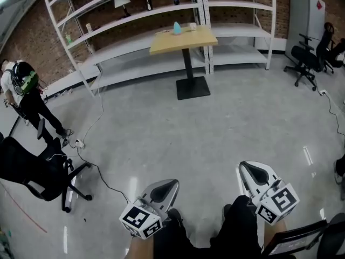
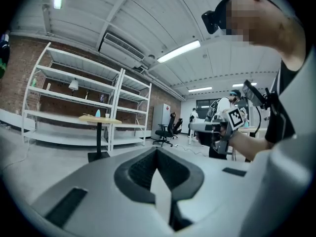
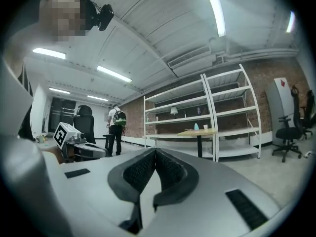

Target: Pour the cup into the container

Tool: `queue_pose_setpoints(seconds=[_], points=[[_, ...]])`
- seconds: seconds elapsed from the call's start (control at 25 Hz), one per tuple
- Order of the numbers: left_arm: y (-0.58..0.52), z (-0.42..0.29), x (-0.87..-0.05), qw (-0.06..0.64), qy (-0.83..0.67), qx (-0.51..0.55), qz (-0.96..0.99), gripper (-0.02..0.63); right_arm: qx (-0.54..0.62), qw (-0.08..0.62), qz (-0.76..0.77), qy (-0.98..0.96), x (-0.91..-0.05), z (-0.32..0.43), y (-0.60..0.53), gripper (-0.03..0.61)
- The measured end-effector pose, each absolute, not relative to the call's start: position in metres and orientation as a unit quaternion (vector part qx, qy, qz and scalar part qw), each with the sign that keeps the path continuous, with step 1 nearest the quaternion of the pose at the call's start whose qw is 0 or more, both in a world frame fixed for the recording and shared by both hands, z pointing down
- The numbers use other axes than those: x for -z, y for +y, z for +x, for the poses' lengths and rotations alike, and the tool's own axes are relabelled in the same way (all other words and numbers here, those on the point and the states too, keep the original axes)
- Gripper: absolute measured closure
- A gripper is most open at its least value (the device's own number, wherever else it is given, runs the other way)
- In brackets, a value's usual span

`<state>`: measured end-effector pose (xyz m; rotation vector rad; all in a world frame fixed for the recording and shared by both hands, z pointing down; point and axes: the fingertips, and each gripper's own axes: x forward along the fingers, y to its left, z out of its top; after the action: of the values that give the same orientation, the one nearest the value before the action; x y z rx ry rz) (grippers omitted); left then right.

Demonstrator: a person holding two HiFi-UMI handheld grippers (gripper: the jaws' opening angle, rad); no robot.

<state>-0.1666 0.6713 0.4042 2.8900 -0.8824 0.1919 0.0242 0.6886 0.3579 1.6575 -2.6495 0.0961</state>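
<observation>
Far across the room stands a small wooden-topped table (image 1: 183, 40). On it are a light blue cone-shaped object (image 1: 177, 28) and a small white cup (image 1: 192, 26). The same table (image 2: 98, 119) appears in the left gripper view and, as the table (image 3: 197, 132), in the right gripper view, tiny and distant in both. My left gripper (image 1: 173, 183) and right gripper (image 1: 243, 167) are held low in front of me and point toward the table. The left gripper (image 2: 157, 150) and the right gripper (image 3: 155, 150) are both shut, pads together, with nothing between them.
White shelving racks (image 1: 135, 15) line the brick wall behind the table. A black office chair (image 1: 38, 169) and floor cables (image 1: 91, 163) lie at the left, near a person with a backpack (image 1: 24, 99). More chairs (image 1: 307, 61) and a grey cabinet (image 1: 306, 15) stand at the right.
</observation>
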Motion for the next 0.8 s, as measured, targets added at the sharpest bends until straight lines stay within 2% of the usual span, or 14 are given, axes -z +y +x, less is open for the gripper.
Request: queue_pose_setpoints(seconds=[0.32,0.48,0.8], points=[[0.604,-0.174,-0.351,0.029,-0.303,-0.039,0.952,0.615,-0.019,-0.023,0.544,-0.839,-0.308,0.032,0.613,0.577],[0.561,-0.178,-0.336,0.022,-0.299,-0.012,0.954,0.615,-0.003,-0.011,0.542,-0.841,-0.292,0.027,0.575,0.577],[0.444,-0.114,-0.341,0.04,-0.275,-0.025,0.96,0.615,-0.015,-0.023,0.542,-0.84,-0.3,0.067,0.484,0.577]])
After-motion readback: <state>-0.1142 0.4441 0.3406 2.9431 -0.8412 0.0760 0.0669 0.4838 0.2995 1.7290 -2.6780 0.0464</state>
